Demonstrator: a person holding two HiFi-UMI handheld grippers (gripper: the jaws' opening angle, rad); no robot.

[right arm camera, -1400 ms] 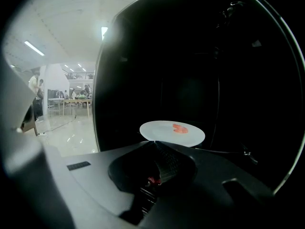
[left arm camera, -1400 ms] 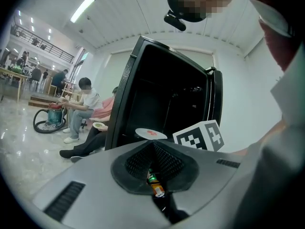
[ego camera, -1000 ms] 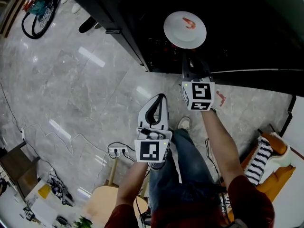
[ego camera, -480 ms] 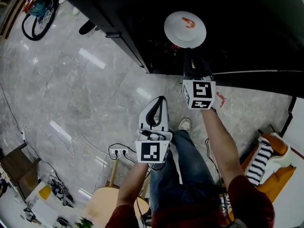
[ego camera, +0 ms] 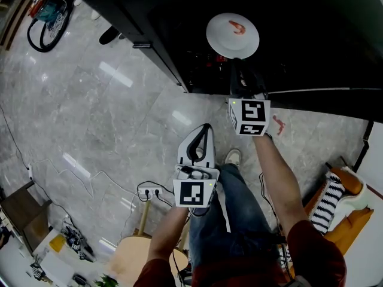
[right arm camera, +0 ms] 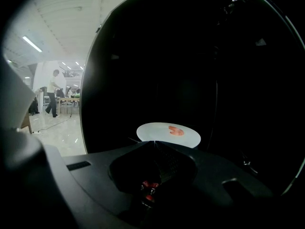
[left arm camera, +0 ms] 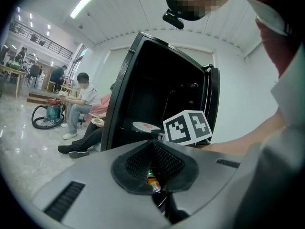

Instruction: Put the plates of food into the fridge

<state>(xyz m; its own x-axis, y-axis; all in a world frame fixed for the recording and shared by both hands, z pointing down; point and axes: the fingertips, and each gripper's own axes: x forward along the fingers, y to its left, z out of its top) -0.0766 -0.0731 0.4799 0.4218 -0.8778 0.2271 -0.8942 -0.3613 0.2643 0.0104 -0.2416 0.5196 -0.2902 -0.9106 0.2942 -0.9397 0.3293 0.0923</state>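
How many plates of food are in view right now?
1. The plate, with red food on it, is at the dark fridge, its near rim in the right hand-held gripper. Others may be hidden in the dark.

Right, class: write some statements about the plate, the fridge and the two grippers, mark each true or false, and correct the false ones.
1. The right gripper grips the white plate by its rim. True.
2. The plate is bare. False: a red piece of food lies on it.
3. The left gripper is shut with nothing between its jaws. True.
4. The fridge is white. False: it is black.
5. The left gripper reaches inside the fridge. False: it is outside, above the floor.
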